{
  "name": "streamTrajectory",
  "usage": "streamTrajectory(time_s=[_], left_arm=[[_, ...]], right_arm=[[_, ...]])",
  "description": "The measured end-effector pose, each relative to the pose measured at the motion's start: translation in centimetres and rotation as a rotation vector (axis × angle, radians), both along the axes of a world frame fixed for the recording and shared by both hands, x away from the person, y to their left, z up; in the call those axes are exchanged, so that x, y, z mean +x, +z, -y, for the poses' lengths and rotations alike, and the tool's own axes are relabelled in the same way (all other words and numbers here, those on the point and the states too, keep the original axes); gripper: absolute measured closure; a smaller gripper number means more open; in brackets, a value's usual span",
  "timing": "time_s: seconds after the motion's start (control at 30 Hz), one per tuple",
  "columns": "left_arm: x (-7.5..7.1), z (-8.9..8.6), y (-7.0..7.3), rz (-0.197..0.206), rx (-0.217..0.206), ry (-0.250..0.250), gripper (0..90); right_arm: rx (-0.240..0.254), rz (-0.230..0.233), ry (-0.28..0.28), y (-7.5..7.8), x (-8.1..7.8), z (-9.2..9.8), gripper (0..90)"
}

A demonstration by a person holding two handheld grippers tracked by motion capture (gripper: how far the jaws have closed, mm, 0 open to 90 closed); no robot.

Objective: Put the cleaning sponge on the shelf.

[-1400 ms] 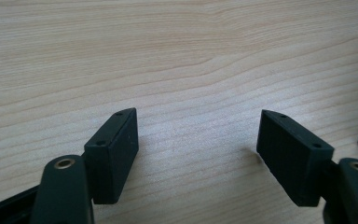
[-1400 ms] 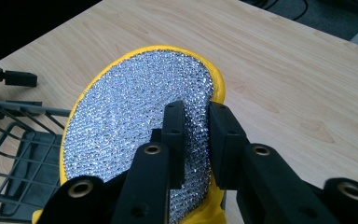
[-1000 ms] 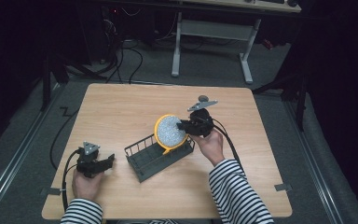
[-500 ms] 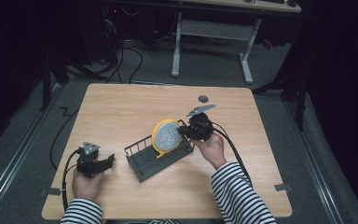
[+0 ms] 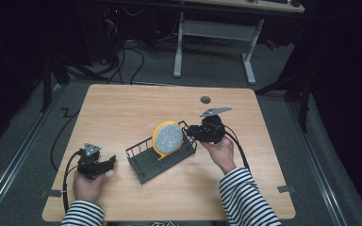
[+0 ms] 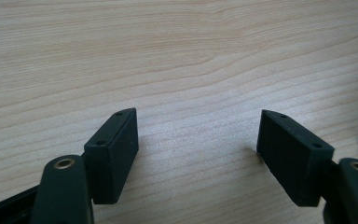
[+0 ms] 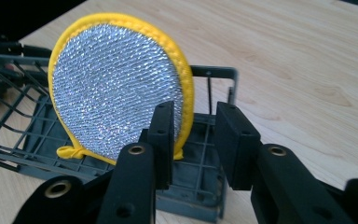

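Observation:
A round silver scouring pad with a yellow rim (image 5: 168, 137) stands on edge in the right end of a dark grey wire basket (image 5: 143, 162) at the table's middle. My right gripper (image 5: 191, 133) sits just right of the pad, pointing left at it. Its jaws have just been opening. In the right gripper view the pad (image 7: 116, 88) rises behind the left finger (image 7: 163, 135), and the gap of the right gripper (image 7: 193, 123) holds nothing over the basket (image 7: 9, 79). My left gripper (image 5: 111, 162) rests open near the front left; the left gripper (image 6: 198, 135) has bare wood between its jaws.
A small dark disc (image 5: 205, 99) lies on the wooden table (image 5: 122, 108) behind the right hand. Beyond the far edge stand a white metal frame (image 5: 179, 52) and floor cables. Each gripper's cable trails toward the front edge.
The pad came down and a little left into the basket. The right gripper's jaws, shut on its rim earlier, have opened and let it go. The left gripper stayed put.

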State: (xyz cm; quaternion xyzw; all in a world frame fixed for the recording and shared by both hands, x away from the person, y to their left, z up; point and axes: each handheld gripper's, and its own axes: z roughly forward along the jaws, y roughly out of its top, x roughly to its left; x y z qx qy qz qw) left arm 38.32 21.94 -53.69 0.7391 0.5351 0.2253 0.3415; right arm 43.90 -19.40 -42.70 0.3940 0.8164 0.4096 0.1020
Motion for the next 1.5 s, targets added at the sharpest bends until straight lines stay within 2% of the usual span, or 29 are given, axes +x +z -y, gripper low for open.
streamTrajectory(time_s=[0.13,0.23,0.27,0.37,0.47,0.57,0.6,0.67,0.73,0.87,0.93,1.0,1.27,1.5], left_arm=[[0.0,0.0,0.0,0.000,0.001,0.000,29.7],[0.0,0.0,0.0,-0.001,0.003,-0.001,29.6],[0.0,0.1,0.0,0.000,0.006,-0.001,29.6],[0.0,0.1,0.0,0.000,0.008,-0.001,29.4],[0.0,0.1,0.0,0.000,0.010,-0.002,29.4],[0.0,0.2,0.0,0.000,0.015,0.001,29.2],[0.0,0.2,0.0,0.001,0.015,0.000,29.1],[0.0,0.2,0.0,0.001,0.018,0.000,29.1],[0.0,0.2,0.0,0.001,0.018,0.000,29.1],[0.0,0.2,0.0,0.000,0.016,-0.001,28.9],[0.0,0.2,0.0,0.001,0.018,-0.001,28.9],[0.0,0.2,0.0,0.001,0.019,-0.001,28.9],[0.0,0.2,0.0,0.001,0.020,-0.002,28.8],[0.0,0.2,0.0,0.001,0.019,-0.002,29.0]], right_arm=[[-0.010,0.005,-0.043,0.3,-0.4,1.7,64.9],[0.014,0.018,-0.079,0.4,-0.9,3.2,61.7],[0.023,0.010,-0.092,0.3,-1.0,3.7,60.7],[-0.006,0.010,-0.115,0.1,-1.4,4.9,58.5],[0.011,0.003,-0.149,-0.1,-2.0,6.5,56.7],[0.001,0.009,-0.175,-0.3,-2.6,7.7,56.1],[-0.007,0.011,-0.184,-0.2,-2.8,7.9,55.8],[-0.033,0.044,-0.195,0.0,-3.3,8.3,55.6],[-0.013,0.047,-0.204,0.0,-3.8,8.8,54.8],[-0.031,0.051,-0.227,-0.1,-4.4,9.6,54.4],[-0.011,0.059,-0.237,-0.1,-4.7,10.0,53.8],[0.006,0.044,-0.249,-0.3,-5.0,10.6,52.6],[0.025,0.055,-0.287,-1.3,-6.9,12.5,51.9],[0.048,0.024,-0.324,-2.8,-7.9,13.8,51.9]])
